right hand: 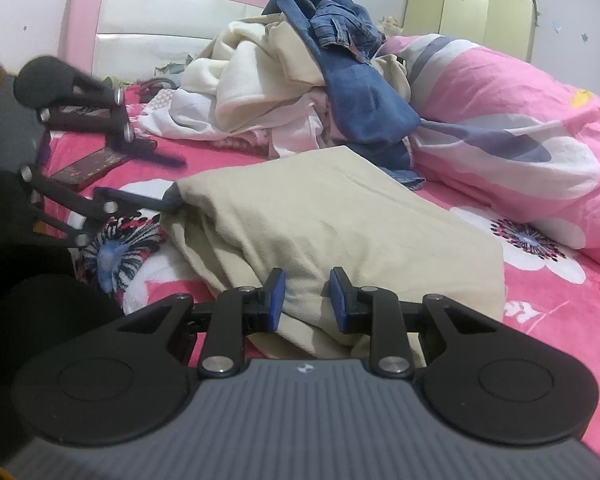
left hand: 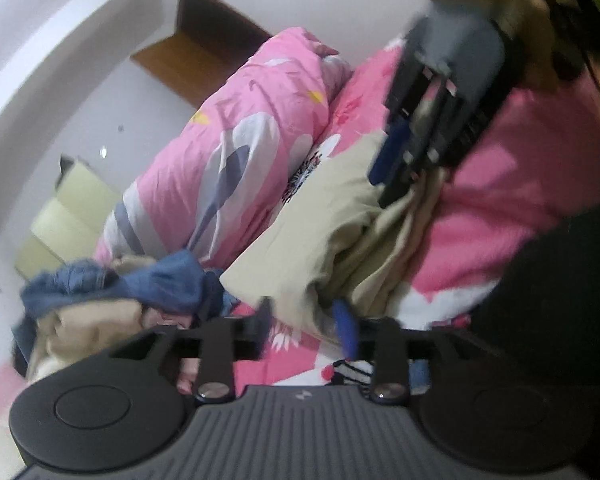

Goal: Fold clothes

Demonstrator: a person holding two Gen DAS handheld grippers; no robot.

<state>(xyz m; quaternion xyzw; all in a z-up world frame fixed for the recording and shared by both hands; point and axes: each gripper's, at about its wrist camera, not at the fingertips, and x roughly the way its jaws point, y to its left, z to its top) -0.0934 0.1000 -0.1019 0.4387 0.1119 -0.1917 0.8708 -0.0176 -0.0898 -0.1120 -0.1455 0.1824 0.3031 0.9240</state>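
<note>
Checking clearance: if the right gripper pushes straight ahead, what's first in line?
Likely the beige folded garment, already between the right gripper pads; the clothes pile lies farther back.

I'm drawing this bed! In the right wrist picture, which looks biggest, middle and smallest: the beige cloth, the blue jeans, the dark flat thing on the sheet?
1. Beige cloth, though it lies nearest the camera.
2. Blue jeans, farther back, so this order is unsure.
3. Dark flat thing, clearly smallest.
</note>
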